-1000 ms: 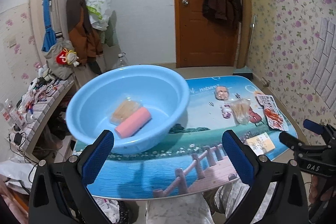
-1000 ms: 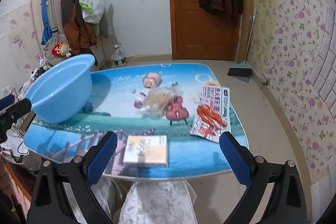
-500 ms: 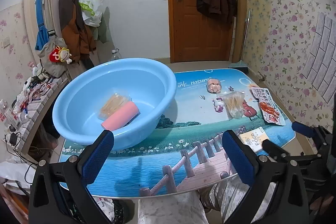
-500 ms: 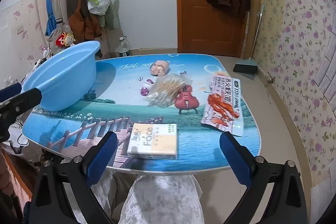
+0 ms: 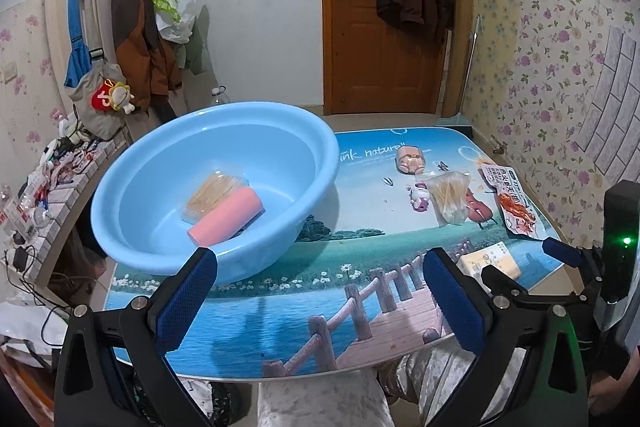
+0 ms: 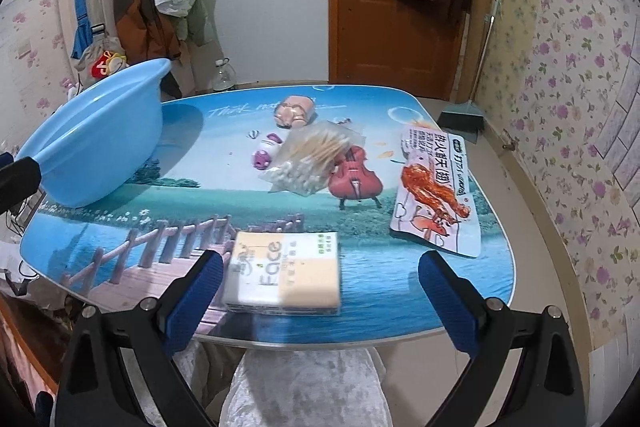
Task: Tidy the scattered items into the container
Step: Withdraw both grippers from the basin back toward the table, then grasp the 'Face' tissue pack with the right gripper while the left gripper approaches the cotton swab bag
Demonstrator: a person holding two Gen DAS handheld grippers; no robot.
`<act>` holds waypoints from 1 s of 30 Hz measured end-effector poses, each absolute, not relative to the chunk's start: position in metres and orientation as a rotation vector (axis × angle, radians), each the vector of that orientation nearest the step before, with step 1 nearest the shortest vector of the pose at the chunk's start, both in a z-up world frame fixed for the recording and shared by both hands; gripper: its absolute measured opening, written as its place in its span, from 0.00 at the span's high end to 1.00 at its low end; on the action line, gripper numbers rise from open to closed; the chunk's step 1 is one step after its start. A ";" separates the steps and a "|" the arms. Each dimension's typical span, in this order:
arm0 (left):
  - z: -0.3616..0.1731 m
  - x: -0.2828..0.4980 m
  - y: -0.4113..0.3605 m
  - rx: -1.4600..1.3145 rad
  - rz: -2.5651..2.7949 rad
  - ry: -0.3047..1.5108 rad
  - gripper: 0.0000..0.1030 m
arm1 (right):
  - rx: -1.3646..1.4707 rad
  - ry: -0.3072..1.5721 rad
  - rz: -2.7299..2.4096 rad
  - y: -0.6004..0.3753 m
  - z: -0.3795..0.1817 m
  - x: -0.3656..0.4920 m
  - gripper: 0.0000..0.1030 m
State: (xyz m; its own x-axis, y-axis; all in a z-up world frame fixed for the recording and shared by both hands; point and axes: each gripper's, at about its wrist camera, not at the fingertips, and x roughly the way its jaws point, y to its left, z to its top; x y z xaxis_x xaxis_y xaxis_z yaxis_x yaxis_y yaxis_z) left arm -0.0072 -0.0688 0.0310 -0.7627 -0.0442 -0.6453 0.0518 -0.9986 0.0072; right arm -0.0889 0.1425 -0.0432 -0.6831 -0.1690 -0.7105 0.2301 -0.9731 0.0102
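Observation:
A light blue basin (image 5: 216, 183) stands at the table's left and holds a pink roll (image 5: 226, 219) and a clear packet of sticks (image 5: 214, 195); the basin also shows in the right wrist view (image 6: 96, 143). My left gripper (image 5: 320, 287) is open and empty, just in front of the basin. My right gripper (image 6: 320, 291) is open, its jaws either side of a yellow-and-white tissue pack (image 6: 284, 273) at the near edge. Farther back lie a bag of cotton swabs (image 6: 308, 159), a small purple-and-white toy (image 6: 264, 155), a doll head (image 6: 294, 109) and a snack packet (image 6: 436, 191).
The low table (image 6: 160, 219) has a printed landscape top. A person's knees show under its near edge. A dustpan (image 6: 462, 111) stands on the floor to the right, and a cluttered shelf (image 5: 52, 179) stands left of the table.
The right gripper has moved forward and lower toward the tissue pack, which now lies between its jaws. The left gripper has pulled back a little from the basin.

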 end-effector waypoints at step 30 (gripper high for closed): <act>0.015 -0.029 -0.047 1.141 -2.934 0.000 0.00 | 1.171 0.141 -2.663 0.129 -0.066 -0.102 0.04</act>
